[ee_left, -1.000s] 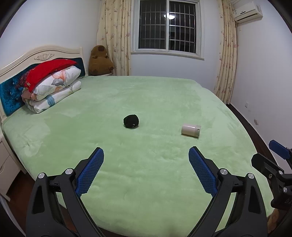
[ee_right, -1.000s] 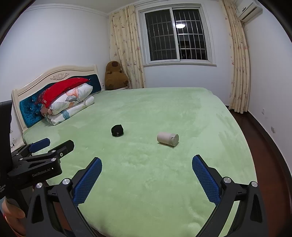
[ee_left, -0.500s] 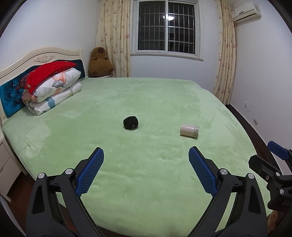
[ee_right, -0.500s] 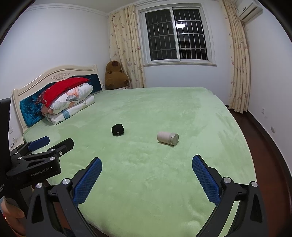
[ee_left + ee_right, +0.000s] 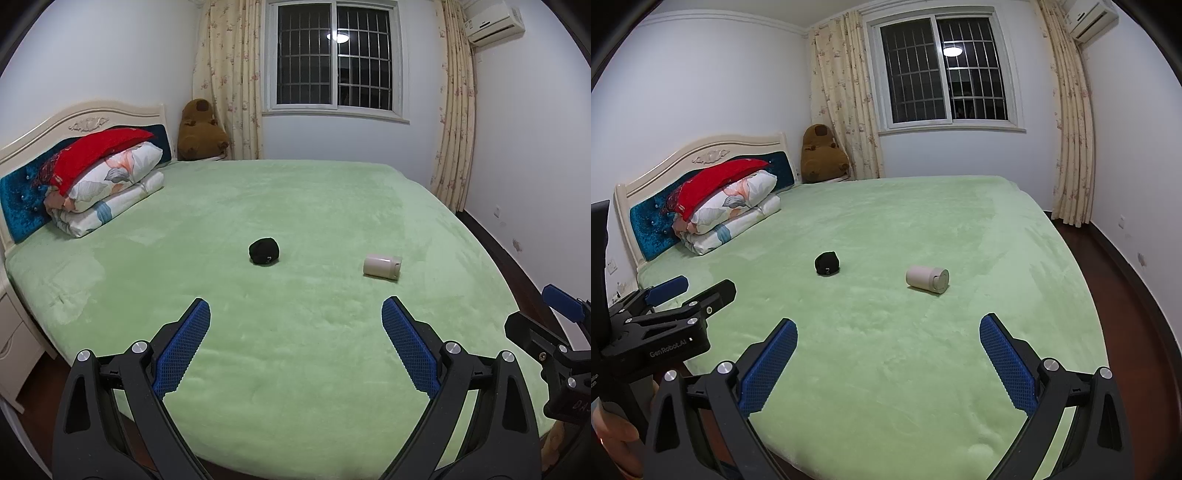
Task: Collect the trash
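On the plush light-green bedspread (image 5: 295, 369) lie two loose items, well apart: a crumpled black ball of fabric (image 5: 264, 251) and a beige cylindrical container (image 5: 381, 266) on its side. Left gripper (image 5: 295, 343) and right gripper (image 5: 888, 360), both above the near edge of the bed, have fingers spread wide and hold nothing. Judged progress: collection not yet begun; both items remain, and no bin is visible.

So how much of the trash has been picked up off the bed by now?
None, it seems. The black wad and the pale canister lie apart on the green bed. The left gripper and right gripper hold nothing, jaws wide. Both pickups remain.
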Tool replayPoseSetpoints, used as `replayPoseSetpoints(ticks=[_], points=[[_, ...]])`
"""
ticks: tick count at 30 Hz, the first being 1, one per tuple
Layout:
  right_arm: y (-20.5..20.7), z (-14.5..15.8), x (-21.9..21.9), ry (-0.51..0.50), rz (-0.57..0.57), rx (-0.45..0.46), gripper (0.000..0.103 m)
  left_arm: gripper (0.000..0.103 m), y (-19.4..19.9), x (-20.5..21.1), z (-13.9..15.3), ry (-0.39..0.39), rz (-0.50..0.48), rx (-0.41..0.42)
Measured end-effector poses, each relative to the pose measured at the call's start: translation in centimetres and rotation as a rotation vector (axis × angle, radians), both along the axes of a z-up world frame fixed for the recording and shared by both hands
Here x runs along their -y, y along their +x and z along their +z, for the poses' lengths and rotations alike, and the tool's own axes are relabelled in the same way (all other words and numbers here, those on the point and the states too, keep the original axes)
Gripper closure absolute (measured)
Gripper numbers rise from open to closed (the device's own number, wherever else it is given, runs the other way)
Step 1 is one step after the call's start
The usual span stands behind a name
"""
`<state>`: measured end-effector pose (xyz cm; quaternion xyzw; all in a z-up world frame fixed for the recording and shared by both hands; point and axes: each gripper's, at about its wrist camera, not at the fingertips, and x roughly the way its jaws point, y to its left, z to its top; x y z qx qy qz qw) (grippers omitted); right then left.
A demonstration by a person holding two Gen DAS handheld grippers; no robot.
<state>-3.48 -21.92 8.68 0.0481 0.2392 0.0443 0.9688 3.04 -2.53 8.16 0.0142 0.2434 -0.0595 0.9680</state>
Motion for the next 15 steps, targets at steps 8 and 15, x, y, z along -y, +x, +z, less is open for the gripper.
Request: replayPoseSetpoints(ticks=[8,15], points=[[0.07,-0.28,0.25,0.004,-0.005,-0.008,0.006,0.011,0.0,-0.2,0.04,-0.003,0.008,0.001],[-0.02,-0.36,0.42,0.008,-0.008,-0.007,0.006,0.011,-0.02,-0.13,0.06,-0.006,0.014,0.0]])
